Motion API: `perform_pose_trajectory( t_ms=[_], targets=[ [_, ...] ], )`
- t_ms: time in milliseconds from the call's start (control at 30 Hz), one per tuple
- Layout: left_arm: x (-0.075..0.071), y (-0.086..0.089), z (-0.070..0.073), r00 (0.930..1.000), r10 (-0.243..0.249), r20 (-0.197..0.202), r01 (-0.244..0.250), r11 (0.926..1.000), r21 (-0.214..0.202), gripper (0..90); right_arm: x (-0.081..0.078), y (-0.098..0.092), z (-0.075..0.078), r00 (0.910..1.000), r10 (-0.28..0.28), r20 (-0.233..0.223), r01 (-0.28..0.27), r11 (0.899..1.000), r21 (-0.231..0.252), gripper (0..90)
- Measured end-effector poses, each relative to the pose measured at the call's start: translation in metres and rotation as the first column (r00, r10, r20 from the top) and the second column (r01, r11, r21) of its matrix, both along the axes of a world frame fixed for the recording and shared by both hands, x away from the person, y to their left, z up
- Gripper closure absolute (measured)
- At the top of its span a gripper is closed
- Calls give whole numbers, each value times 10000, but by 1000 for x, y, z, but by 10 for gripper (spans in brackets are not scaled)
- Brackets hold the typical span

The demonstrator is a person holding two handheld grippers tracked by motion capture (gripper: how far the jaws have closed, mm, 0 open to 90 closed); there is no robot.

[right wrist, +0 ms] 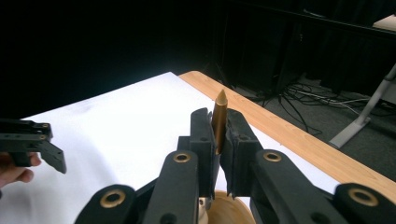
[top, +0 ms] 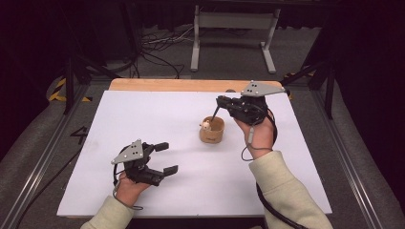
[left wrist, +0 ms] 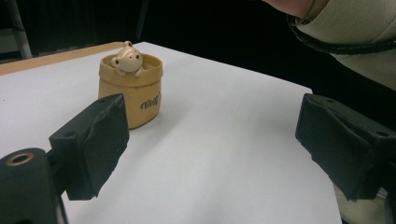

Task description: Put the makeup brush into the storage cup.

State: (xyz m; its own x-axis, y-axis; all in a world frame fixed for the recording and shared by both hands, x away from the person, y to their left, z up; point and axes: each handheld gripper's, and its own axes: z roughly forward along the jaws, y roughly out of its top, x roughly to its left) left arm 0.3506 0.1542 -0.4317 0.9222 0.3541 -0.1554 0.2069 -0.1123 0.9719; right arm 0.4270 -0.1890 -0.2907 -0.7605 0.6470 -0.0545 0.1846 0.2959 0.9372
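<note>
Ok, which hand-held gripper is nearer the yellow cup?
Right. The right hand-held gripper hovers just above the cup, shut on a gold pen. The left hand-held gripper sits open, apart, nearer the person.

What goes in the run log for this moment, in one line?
right hand-held gripper: shut on gold pen, above cup | left hand-held gripper: open, empty, low over the table | tan cup: upright on white table

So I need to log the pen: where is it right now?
The pen is clamped in the right gripper, right of centre in the high view, slanting down into the yellow pot.
</note>
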Motion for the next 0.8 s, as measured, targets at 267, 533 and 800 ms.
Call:
perform_pose_trajectory(
  t_ms=[267, 533, 800],
  targets=[
    [0, 0, 0, 10000, -12, -21, 12, 10000, -12, 104, 8, 0, -7, 9998, -217, -39, 216, 9997, -65, 837],
    [0, 0, 0, 10000, -72, 34, 72, 10000, 22, 105, 16, 1, -18, 9991, -370, -191, 368, 9992, -137, 836],
    [0, 0, 0, 10000, -58, 3, 58, 10000, 4, 105, 23, 2, -30, 9984, -443, -350, 439, 9990, -116, 836]
  ],
)
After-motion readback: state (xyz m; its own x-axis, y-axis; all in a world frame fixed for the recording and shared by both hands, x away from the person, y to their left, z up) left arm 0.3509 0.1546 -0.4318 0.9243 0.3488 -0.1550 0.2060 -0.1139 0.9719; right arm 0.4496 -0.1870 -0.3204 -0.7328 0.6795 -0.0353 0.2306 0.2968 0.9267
